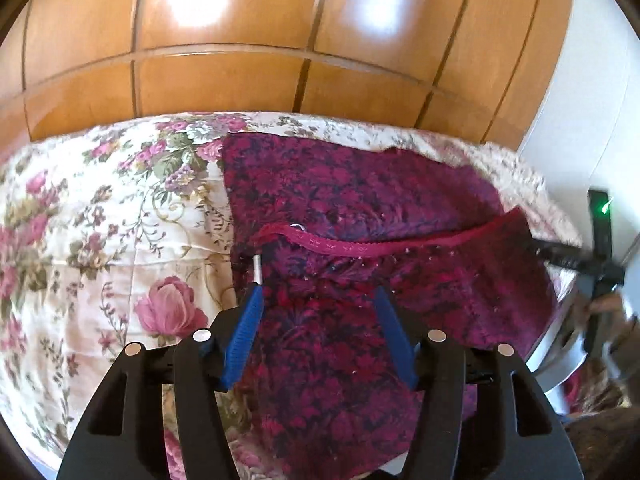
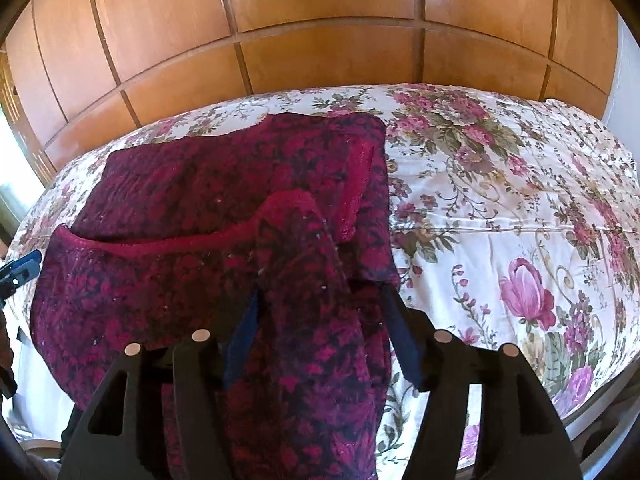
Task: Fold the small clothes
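Folded magenta garment (image 2: 224,200) on bedspread (image 2: 500,208)

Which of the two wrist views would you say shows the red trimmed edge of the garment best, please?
The right wrist view: the red trim runs unbroken across the garment and turns up its far side. The left wrist view shows only one curved stretch of the trim.
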